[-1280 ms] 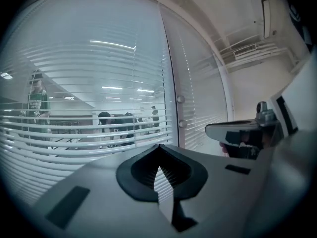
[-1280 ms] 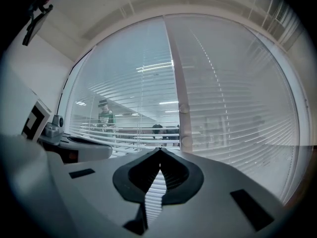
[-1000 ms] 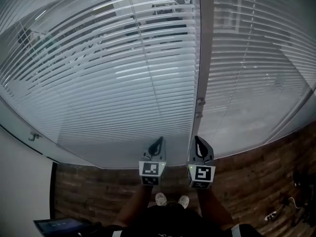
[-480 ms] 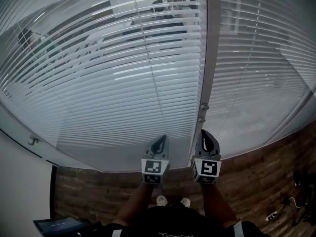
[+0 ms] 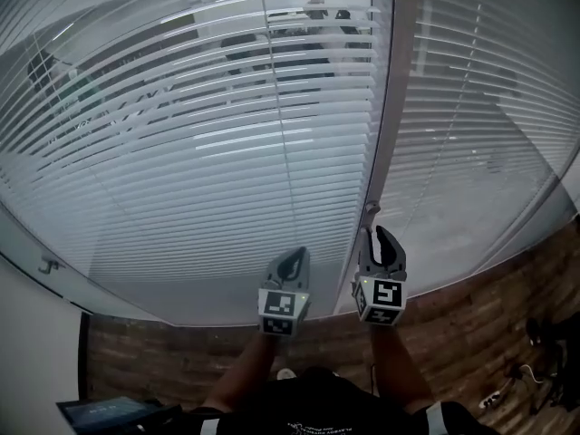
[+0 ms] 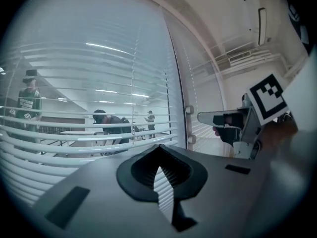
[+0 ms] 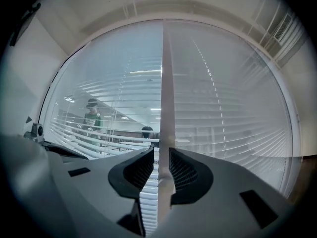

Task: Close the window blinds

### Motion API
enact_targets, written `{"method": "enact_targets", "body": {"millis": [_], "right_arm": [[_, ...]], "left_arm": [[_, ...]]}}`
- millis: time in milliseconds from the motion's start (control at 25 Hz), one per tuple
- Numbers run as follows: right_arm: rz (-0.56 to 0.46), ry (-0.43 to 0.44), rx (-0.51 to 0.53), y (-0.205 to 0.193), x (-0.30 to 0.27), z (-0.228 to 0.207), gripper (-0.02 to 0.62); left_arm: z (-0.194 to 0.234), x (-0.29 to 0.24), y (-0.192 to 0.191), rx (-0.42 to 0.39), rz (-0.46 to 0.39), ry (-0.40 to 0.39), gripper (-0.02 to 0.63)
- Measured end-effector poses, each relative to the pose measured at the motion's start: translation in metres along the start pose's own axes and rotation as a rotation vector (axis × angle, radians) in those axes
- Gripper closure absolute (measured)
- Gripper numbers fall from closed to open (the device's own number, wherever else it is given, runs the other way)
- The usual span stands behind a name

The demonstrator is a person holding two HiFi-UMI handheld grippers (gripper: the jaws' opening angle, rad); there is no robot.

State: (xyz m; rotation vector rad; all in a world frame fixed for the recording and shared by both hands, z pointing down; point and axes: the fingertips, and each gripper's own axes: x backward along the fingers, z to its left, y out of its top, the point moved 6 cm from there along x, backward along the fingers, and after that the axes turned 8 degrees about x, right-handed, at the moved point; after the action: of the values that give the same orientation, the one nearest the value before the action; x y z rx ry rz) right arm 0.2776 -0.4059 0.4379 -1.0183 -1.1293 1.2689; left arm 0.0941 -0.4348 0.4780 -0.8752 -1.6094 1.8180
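The window blinds (image 5: 208, 152) fill nearly everything ahead of both tools. The panel in front of the left tool has its slats tilted apart, so a room with people (image 6: 106, 123) shows through the gaps. The panel to the right of the right tool (image 5: 471, 134) looks flatter and paler, with little showing through it. A wooden plank floor (image 5: 471, 333) lies below and behind the tools. A pale upright frame post (image 5: 391, 107) divides the two panels and rises just ahead of the right tool.

The left tool (image 5: 292, 259) is held level with the right one and just to its left, apart from it. Its tips meet with nothing between them, and it points at the slatted panel without touching it.

The right tool (image 5: 379, 240) has its jaws opening, narrow rather than wide. A thin pale rod (image 7: 165, 108) stands upright between them. The rod runs close to the right-hand pad, and a slim gap shows at the left-hand one. Two small round knobs (image 6: 188, 110) sit on the post, just beyond the right tool's tips.
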Motion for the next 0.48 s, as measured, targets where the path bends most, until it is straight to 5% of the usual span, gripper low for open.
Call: {"method": "enact_targets", "body": {"millis": [480], "right_arm": [[-0.023,-0.013,-0.057,0.015,-0.028,-0.013,0.469]], "left_arm": [[0.010,-0.010,0.005,-0.004,-0.010,-0.026,0.611]]}}
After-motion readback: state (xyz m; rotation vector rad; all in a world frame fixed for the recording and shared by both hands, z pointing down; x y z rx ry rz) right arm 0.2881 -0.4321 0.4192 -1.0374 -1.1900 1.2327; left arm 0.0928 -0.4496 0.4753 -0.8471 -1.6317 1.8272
